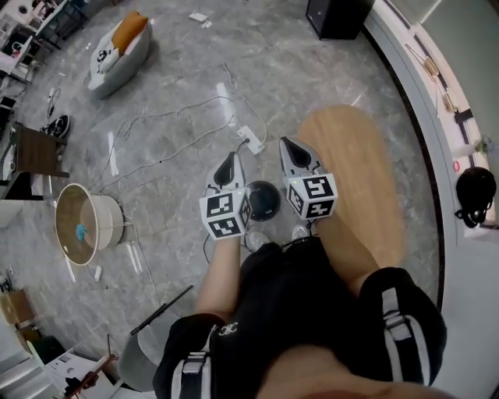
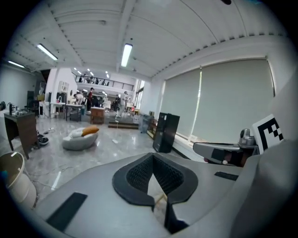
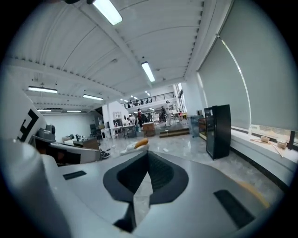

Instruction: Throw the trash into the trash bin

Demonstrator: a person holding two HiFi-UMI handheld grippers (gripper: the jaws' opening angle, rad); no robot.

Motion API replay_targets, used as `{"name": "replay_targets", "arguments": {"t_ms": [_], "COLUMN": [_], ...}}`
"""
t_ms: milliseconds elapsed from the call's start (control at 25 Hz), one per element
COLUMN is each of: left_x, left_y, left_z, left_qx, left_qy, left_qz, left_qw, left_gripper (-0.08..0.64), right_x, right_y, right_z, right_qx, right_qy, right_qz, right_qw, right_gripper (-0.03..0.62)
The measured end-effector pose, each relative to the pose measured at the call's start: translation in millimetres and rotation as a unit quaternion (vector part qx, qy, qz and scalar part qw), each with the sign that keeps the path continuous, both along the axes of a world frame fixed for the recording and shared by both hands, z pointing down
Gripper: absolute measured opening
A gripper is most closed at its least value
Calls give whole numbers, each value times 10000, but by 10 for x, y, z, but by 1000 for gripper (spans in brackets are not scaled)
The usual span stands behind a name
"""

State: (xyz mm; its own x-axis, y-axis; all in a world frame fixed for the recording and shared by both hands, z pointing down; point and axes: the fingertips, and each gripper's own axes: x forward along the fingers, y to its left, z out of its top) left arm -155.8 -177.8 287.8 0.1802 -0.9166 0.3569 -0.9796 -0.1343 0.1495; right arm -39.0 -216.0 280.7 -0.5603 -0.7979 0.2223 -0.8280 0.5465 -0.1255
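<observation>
Both grippers are held up close in front of me, side by side, pointing out over the floor. My left gripper (image 1: 228,160) (image 2: 152,156) has its jaws together with nothing between them. My right gripper (image 1: 288,144) (image 3: 148,154) is likewise shut and empty. The round beige trash bin (image 1: 109,221) stands on the floor far to the left, with a small blue item (image 1: 80,231) inside; its rim also shows at the left edge of the left gripper view (image 2: 11,179). I see no trash in either gripper.
An oval wooden table (image 1: 366,179) is at my right. A black round object (image 1: 263,201) sits on the floor between the grippers. Cables and a power strip (image 1: 251,140) lie ahead. Farther off are a grey beanbag (image 1: 117,51), a black cabinet (image 1: 337,15) and a dark chair (image 1: 35,152).
</observation>
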Motion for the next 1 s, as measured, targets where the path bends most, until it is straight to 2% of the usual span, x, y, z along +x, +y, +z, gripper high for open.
{"name": "replay_targets", "arguments": {"t_ms": [240, 440, 720, 1000], "left_x": [373, 499, 595, 772], "left_y": [126, 207, 336, 434], "left_z": [-950, -1411, -1657, -1642], "left_qx": [760, 1205, 1459, 1401], "left_qy": [-74, -371, -400, -434], "left_qz": [139, 187, 247, 256], "left_qw": [9970, 9918, 9882, 9889], "left_gripper": [12, 12, 14, 12], "right_x": [387, 572, 686, 828], "right_y": [72, 203, 323, 369], "right_z": [-983, -1422, -1566, -1500], "right_qx": [774, 1197, 1350, 1224], "right_qy": [-439, -517, -547, -580], "right_qz": [132, 208, 238, 177], "right_qw": [9959, 9912, 9890, 9906], "right_gripper": [12, 12, 12, 12]}}
